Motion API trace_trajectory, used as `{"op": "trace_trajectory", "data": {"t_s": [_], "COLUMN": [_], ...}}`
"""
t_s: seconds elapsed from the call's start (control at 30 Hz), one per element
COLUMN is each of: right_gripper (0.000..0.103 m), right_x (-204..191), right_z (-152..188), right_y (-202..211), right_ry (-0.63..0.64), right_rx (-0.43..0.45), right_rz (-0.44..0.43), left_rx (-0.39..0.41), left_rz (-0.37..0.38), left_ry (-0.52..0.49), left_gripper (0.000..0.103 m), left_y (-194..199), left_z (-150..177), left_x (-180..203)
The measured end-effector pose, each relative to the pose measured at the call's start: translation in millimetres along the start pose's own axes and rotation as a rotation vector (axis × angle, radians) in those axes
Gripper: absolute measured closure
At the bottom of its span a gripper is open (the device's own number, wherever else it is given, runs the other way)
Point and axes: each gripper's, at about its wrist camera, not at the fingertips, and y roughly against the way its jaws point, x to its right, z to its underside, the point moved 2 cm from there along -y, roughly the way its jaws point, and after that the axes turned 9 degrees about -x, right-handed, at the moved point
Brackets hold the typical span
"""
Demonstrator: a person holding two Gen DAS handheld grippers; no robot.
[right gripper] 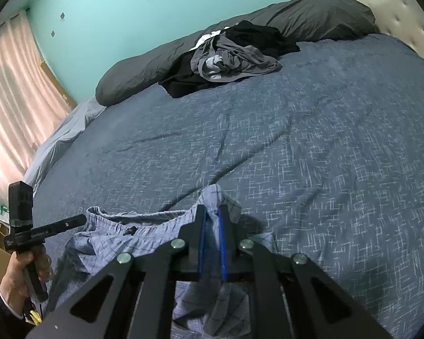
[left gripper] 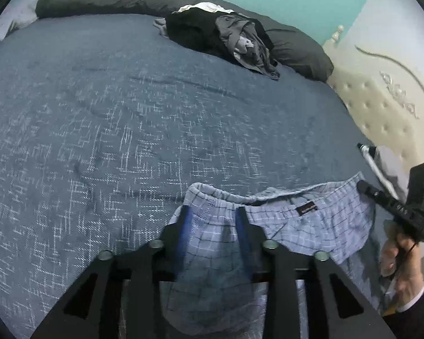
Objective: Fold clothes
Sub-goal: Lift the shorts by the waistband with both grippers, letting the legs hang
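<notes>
Light blue checked shorts [left gripper: 311, 220] hang by their elastic waistband over the near edge of the bed. My left gripper [left gripper: 212, 212] stands with its jaws wide apart around the waistband's left end, not pinching it. My right gripper [right gripper: 212, 212] is shut on the waistband's other end [right gripper: 214, 195], with cloth bunched between the blue pads. The shorts also show in the right wrist view [right gripper: 121, 234]. Each gripper shows in the other's view, held by a hand: the right [left gripper: 364, 188], the left [right gripper: 82, 219].
The bed has a dark blue patterned cover [left gripper: 127, 113]. A heap of black and grey clothes [left gripper: 226, 39] lies at the far side against dark grey pillows [right gripper: 311, 17]. A cream tufted headboard [left gripper: 381, 99] stands at the right. Pink curtains [right gripper: 14, 84] hang at the left.
</notes>
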Motion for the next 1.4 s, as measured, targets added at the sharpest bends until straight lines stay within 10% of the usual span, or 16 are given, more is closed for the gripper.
{"op": "trace_trajectory", "data": {"t_s": [0.3, 0.5, 0.83, 1.4], "right_gripper": [0.095, 0.095, 0.095, 0.096], "right_x": [1.5, 3.9, 0.0, -17.4], "right_z": [1.0, 0.2, -15.9, -57.9], "right_y": [-2.1, -1.5, 13.4, 56.7], "right_ry": [-0.004, -0.007, -0.008, 0.003], "right_rx": [-0.005, -0.001, 0.077, 0.215], "right_rz": [-0.01, -0.018, -0.064, -0.123], "left_rx": [-0.012, -0.012, 0.193, 0.314], "left_rz": [-0.043, -0.054, -0.055, -0.034], "left_ry": [-0.016, -0.033, 0.0, -0.047], "left_gripper": [0.067, 0.091, 0.092, 0.093], "left_y": [-12.2, -15.4, 33.4, 64.5], "left_z": [-3.7, -7.4, -30.6, -75.8], "left_x": [-4.2, 1.5, 11.7, 46.8]}}
